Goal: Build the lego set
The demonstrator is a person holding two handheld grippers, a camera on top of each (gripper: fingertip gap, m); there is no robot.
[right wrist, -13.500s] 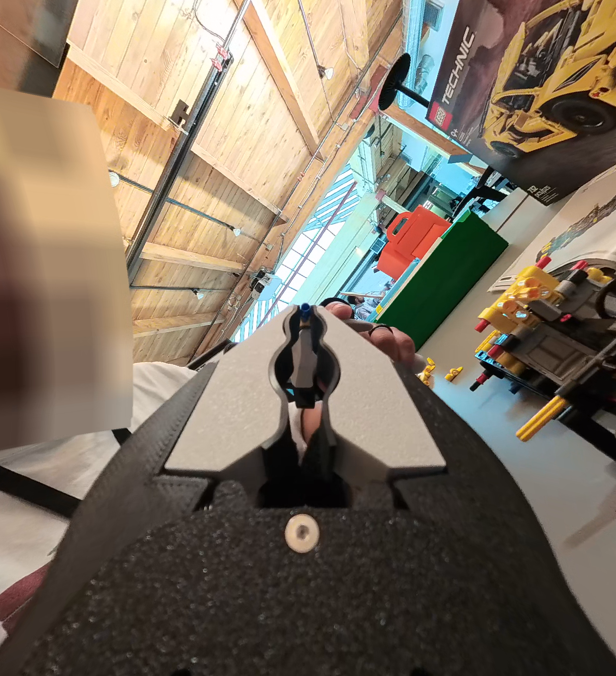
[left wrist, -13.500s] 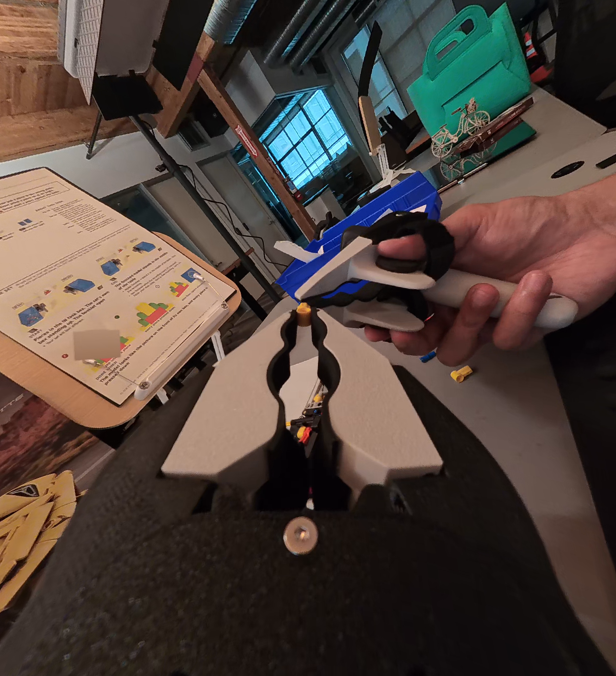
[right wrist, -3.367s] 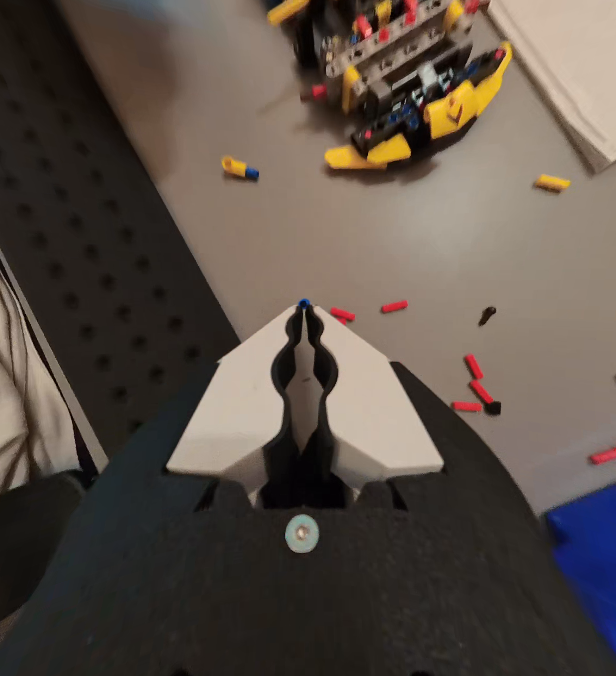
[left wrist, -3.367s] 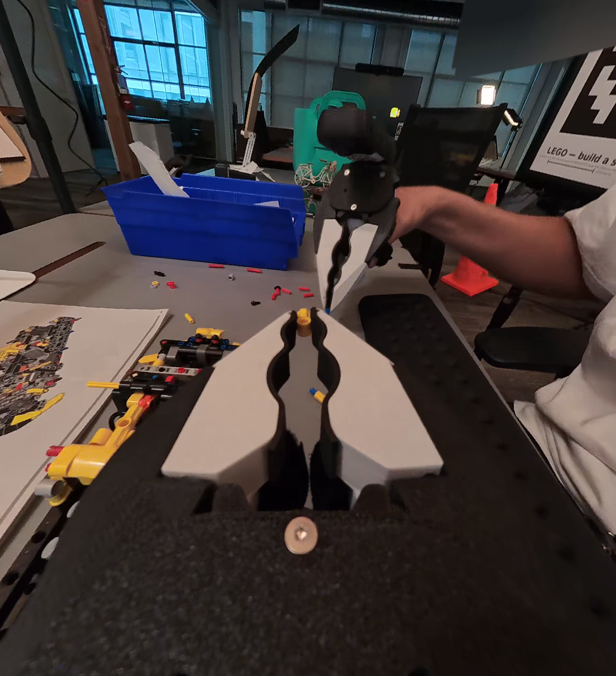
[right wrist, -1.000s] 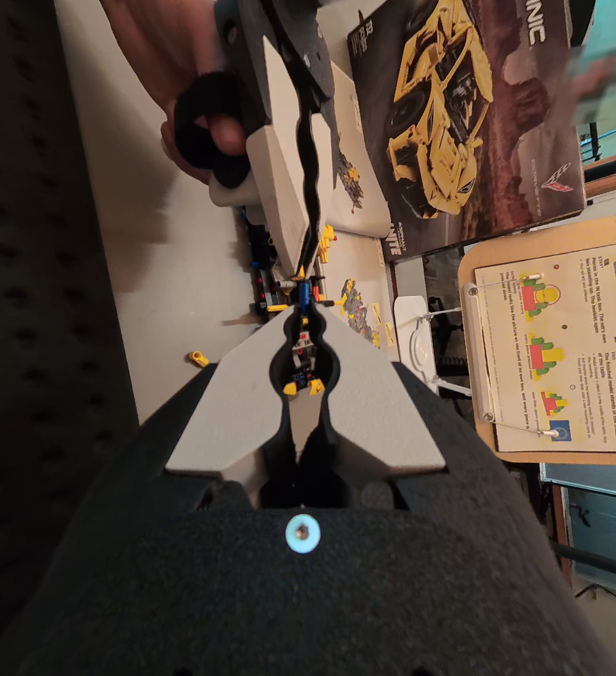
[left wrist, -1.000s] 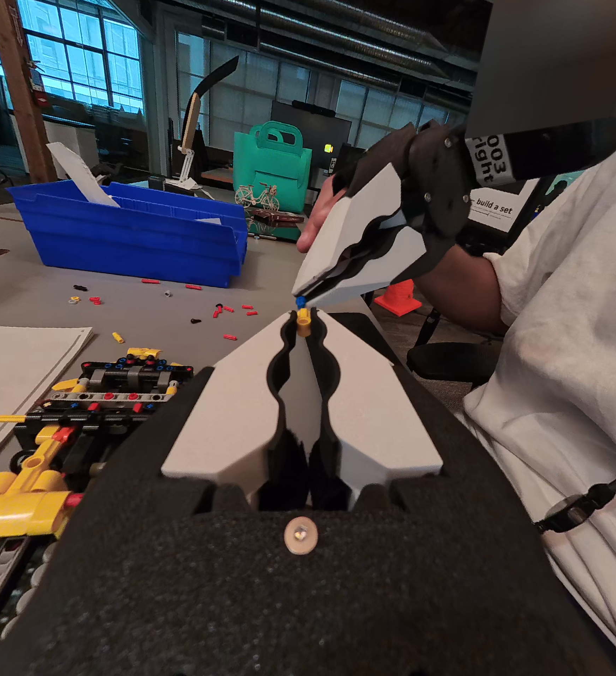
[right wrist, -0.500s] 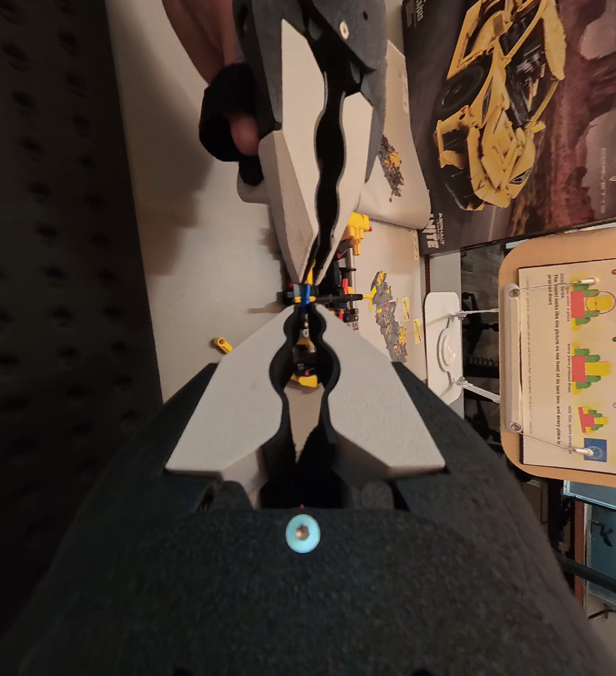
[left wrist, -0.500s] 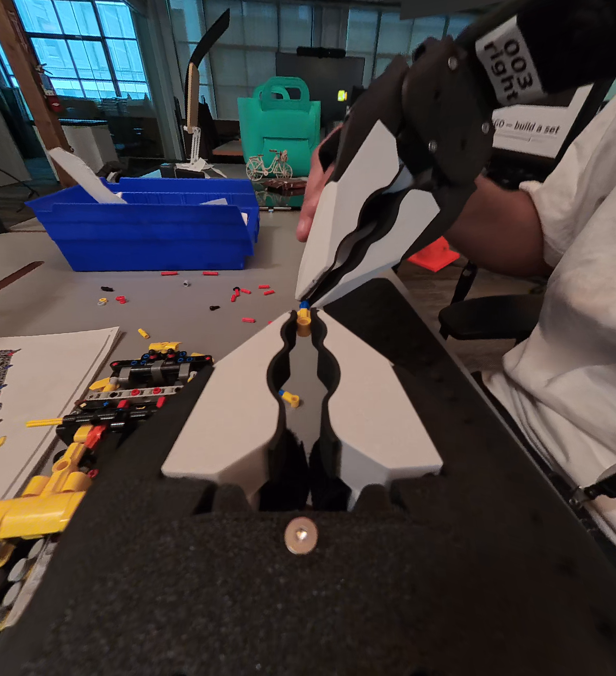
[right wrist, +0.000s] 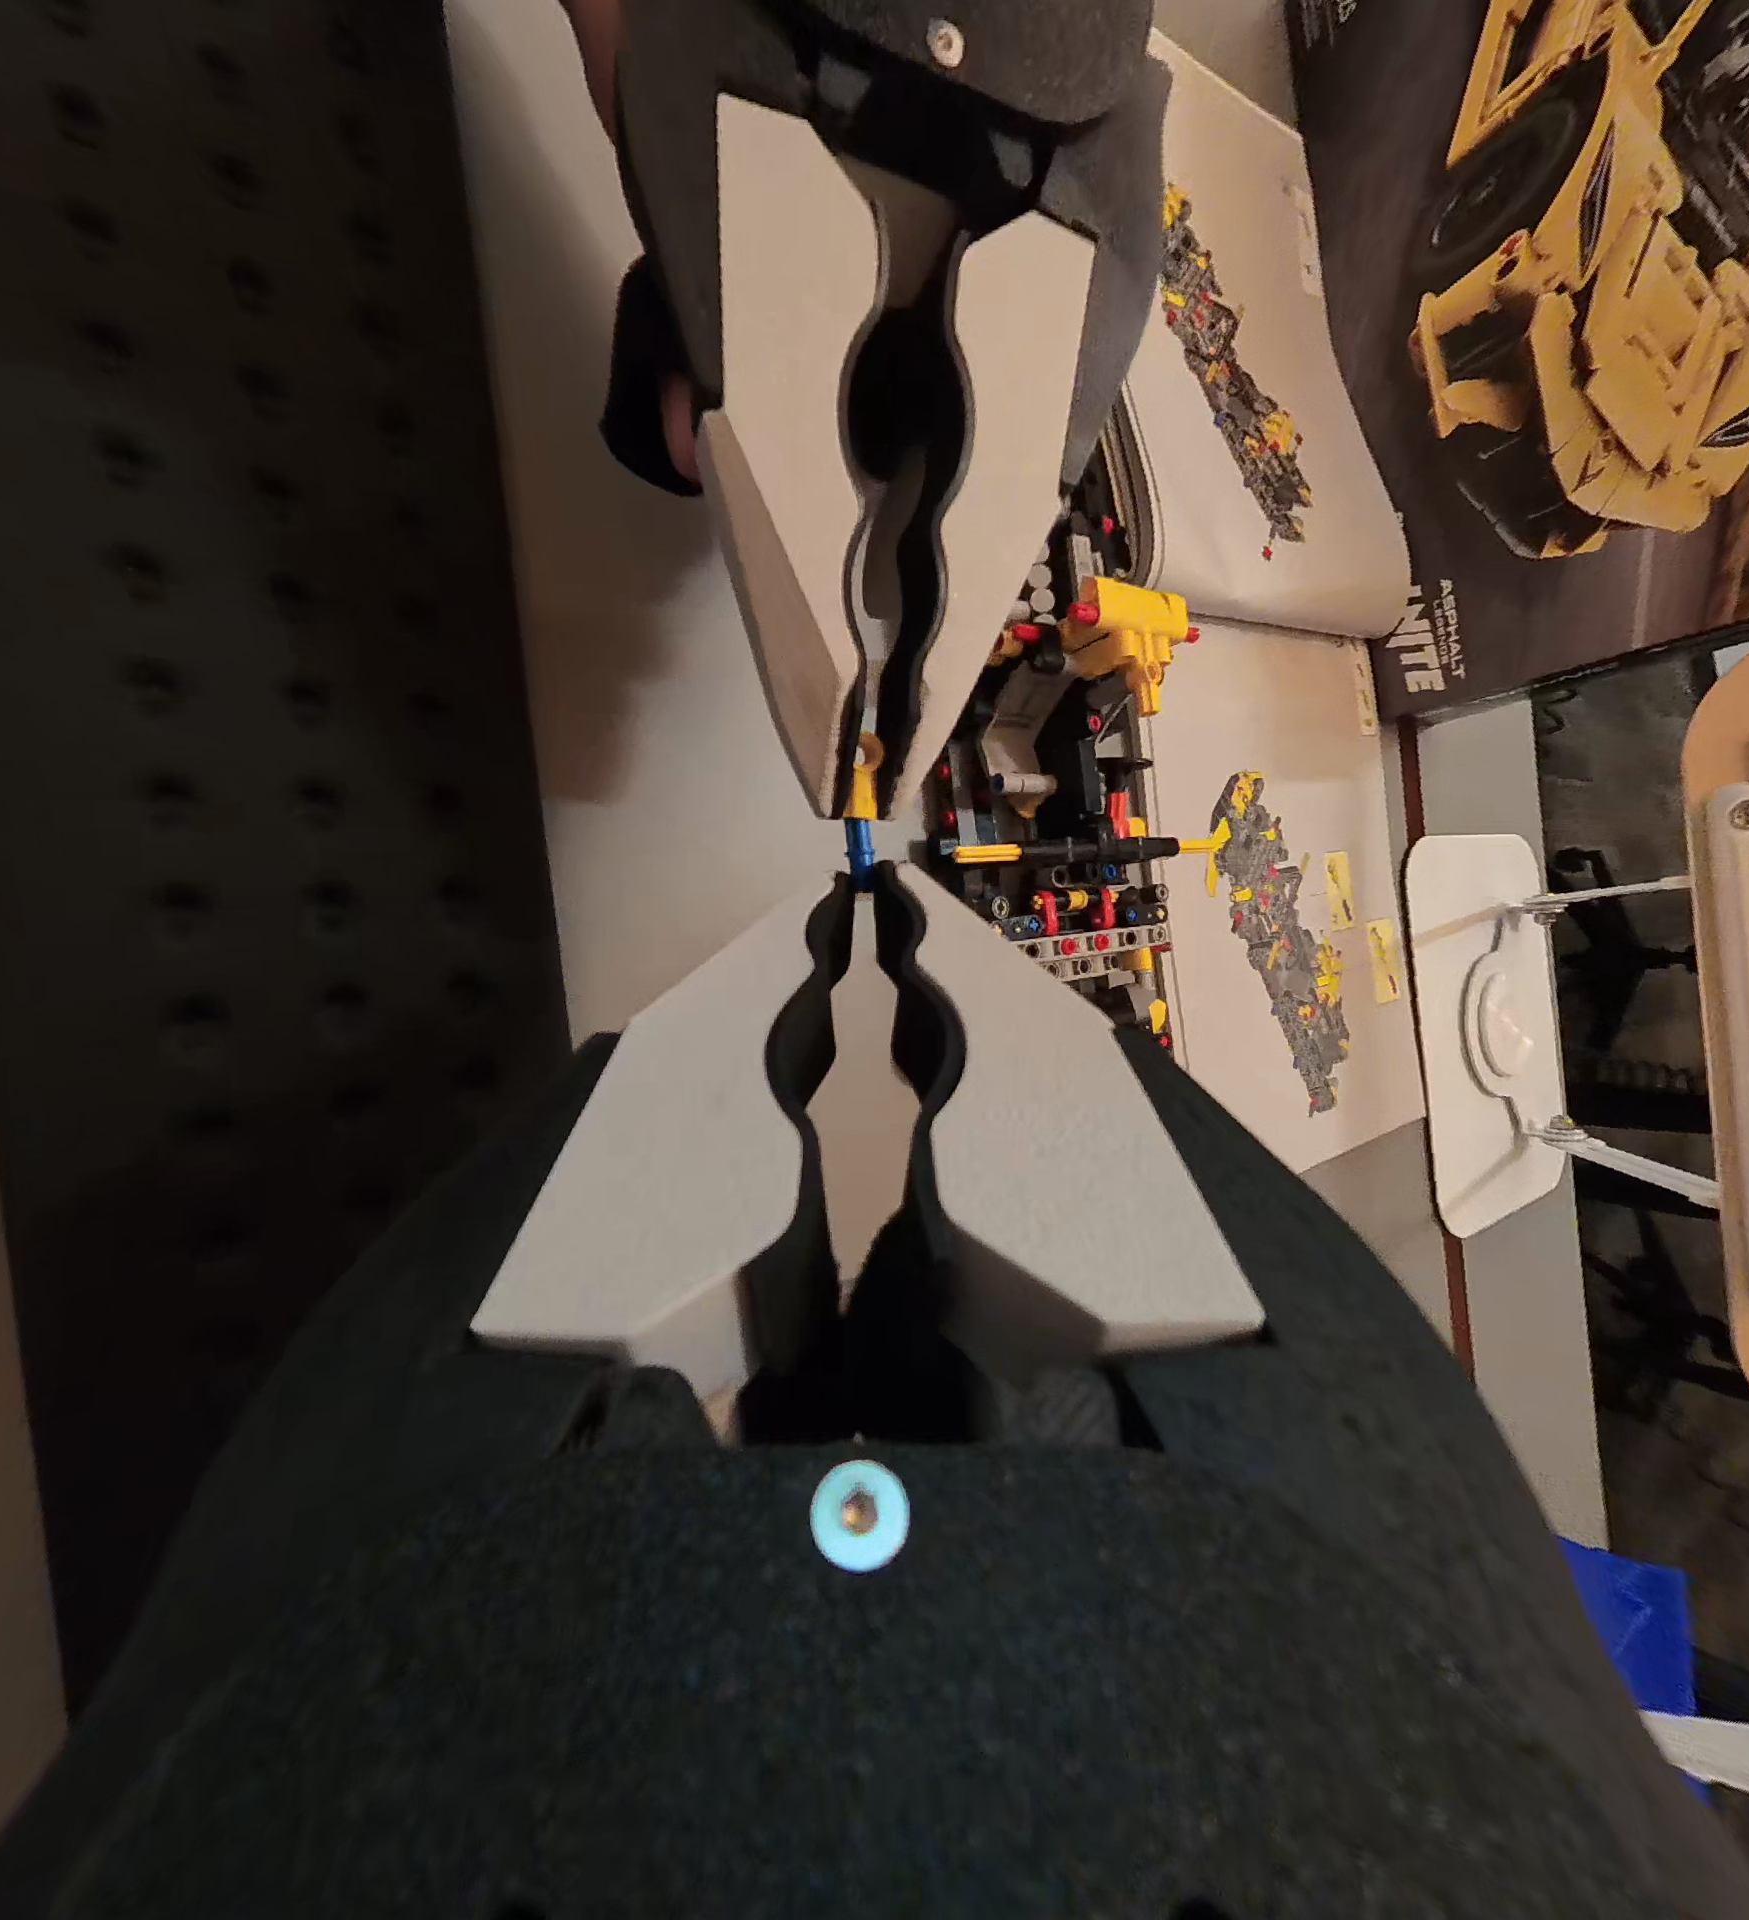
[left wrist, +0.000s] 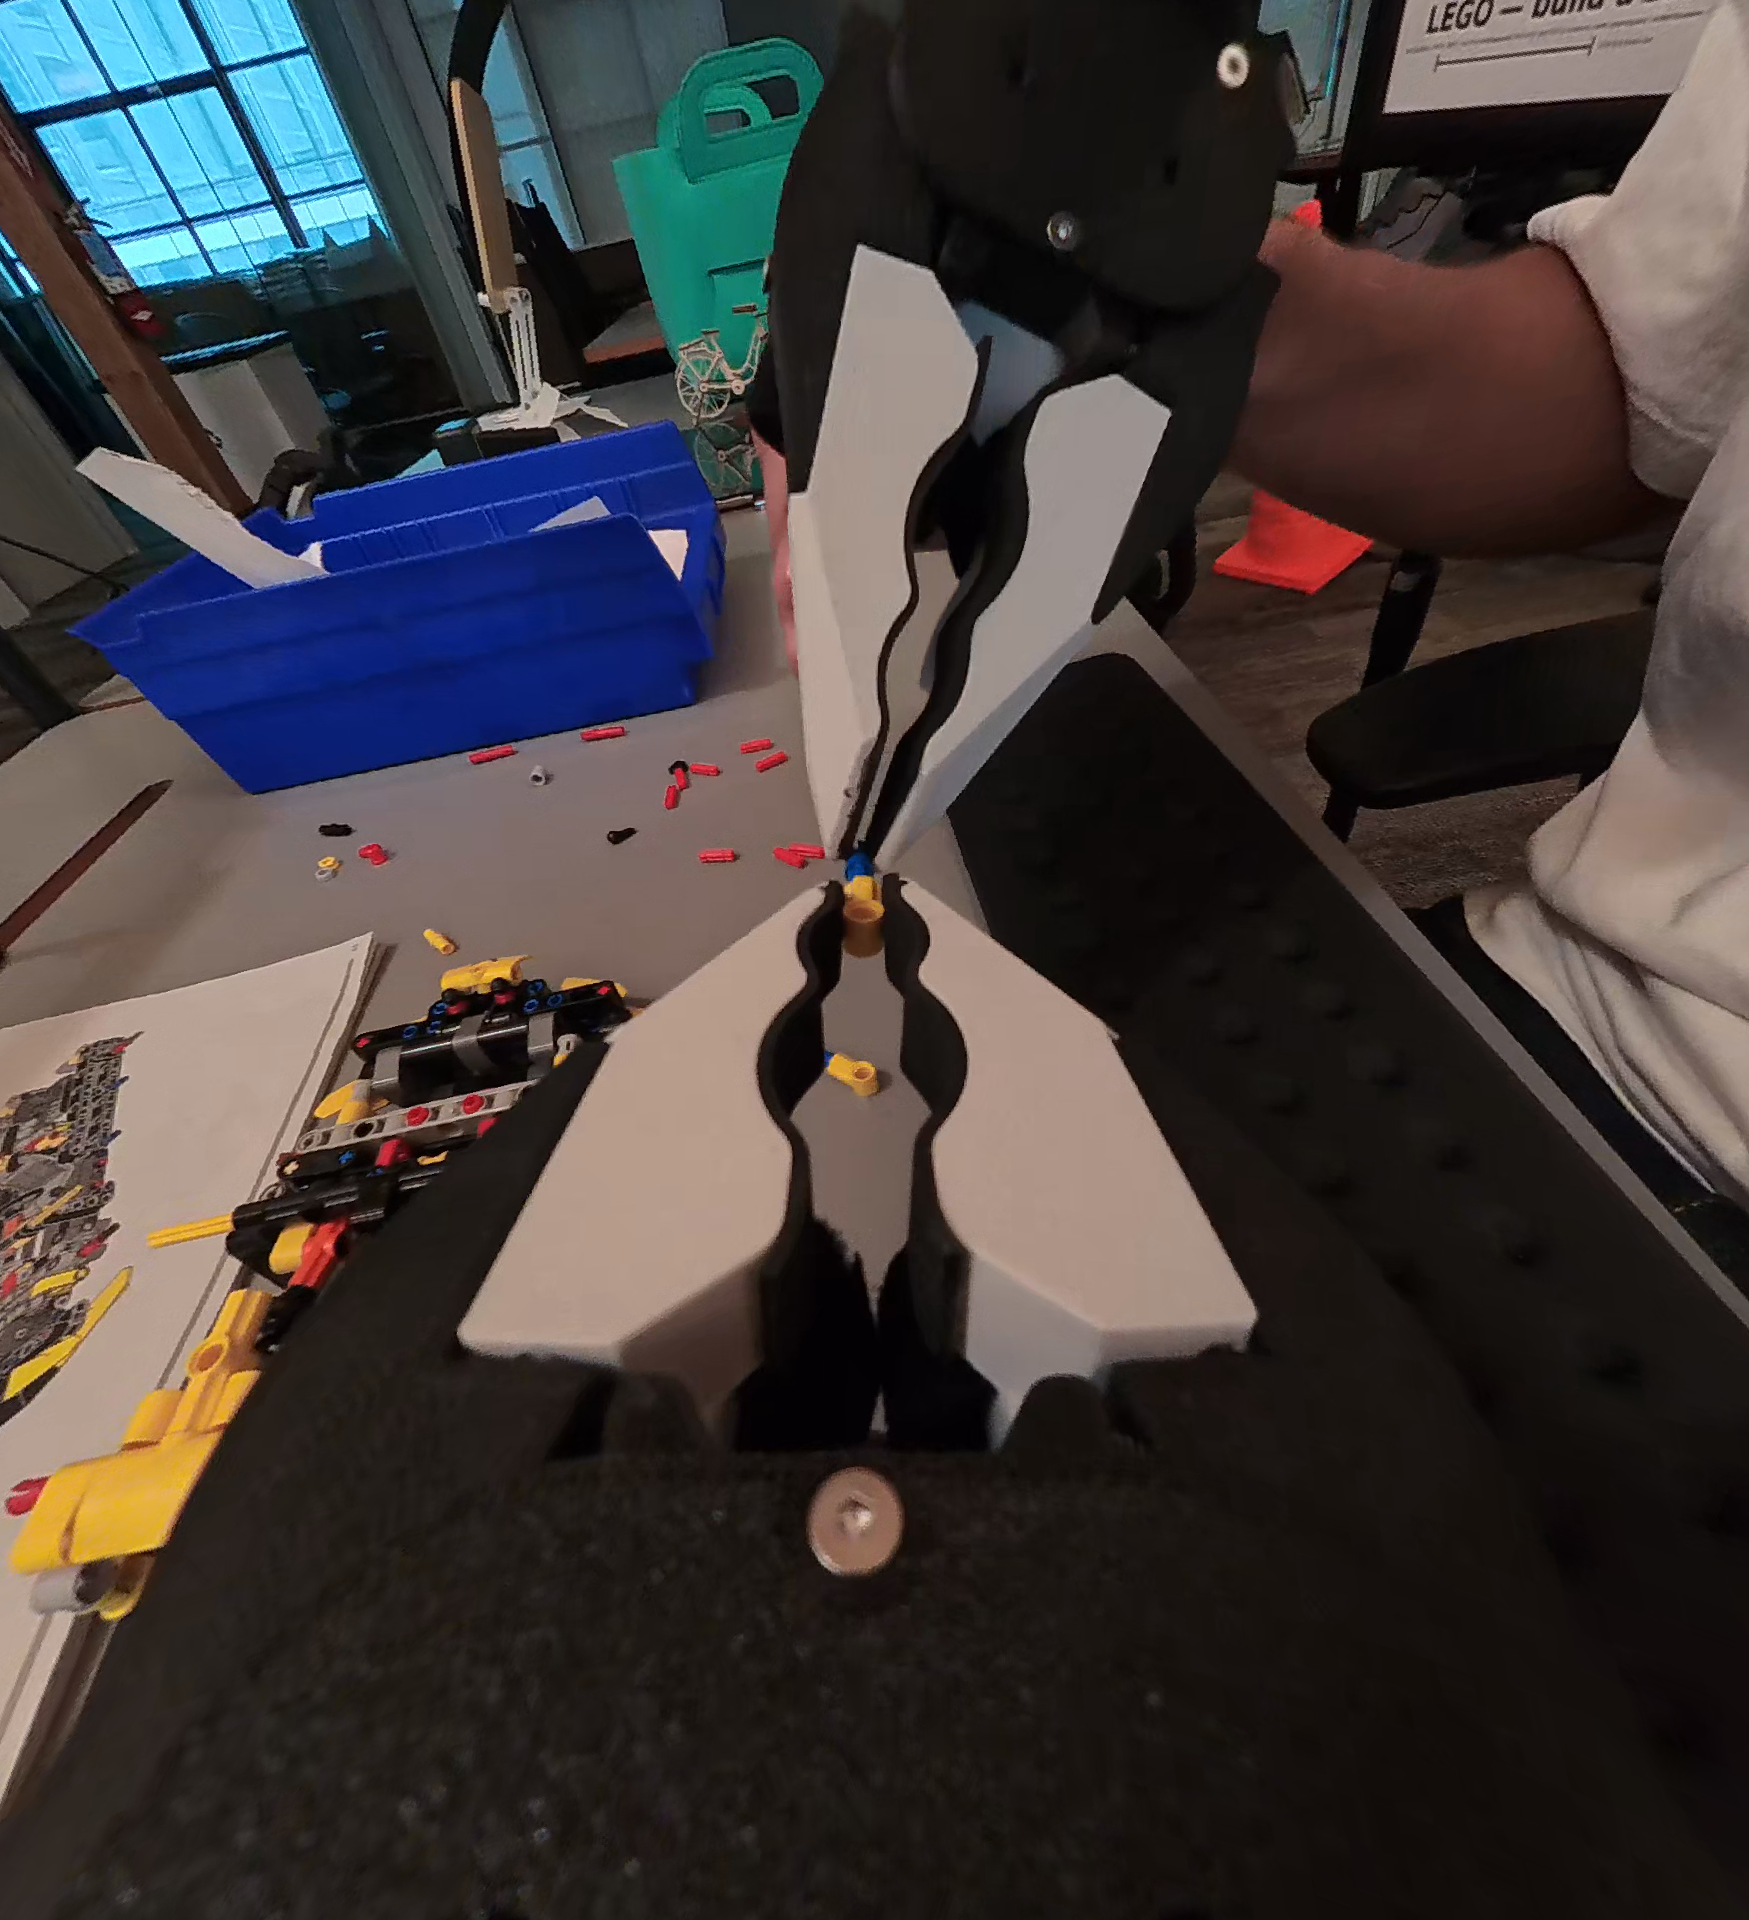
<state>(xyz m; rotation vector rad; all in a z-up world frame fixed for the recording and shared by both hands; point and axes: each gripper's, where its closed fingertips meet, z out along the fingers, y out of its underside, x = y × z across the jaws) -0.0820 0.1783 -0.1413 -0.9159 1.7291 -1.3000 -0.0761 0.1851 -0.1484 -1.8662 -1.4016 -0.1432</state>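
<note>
Left wrist view: left hand-held gripper (left wrist: 862, 902) clamped on yellow connector (left wrist: 862, 921), meeting right's blue pin (left wrist: 857, 864); half-built car chassis (left wrist: 454, 1070) on bench (left wrist: 537, 831), loose pins scattered. Right wrist view: right hand-held gripper (right wrist: 857, 883) clamps the pin, partly seated; most assembly remains.

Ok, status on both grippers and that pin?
Left gripper shut on yellow connector. Right gripper shut on blue pin, tip to tip, mating. Nothing between.

The right gripper (left wrist: 857, 850), side-on a second ago, now stands tip to tip with the left gripper (left wrist: 862, 902), its blue pin (right wrist: 857, 844) meeting the yellow connector (left wrist: 862, 921) at frame centre.
</note>
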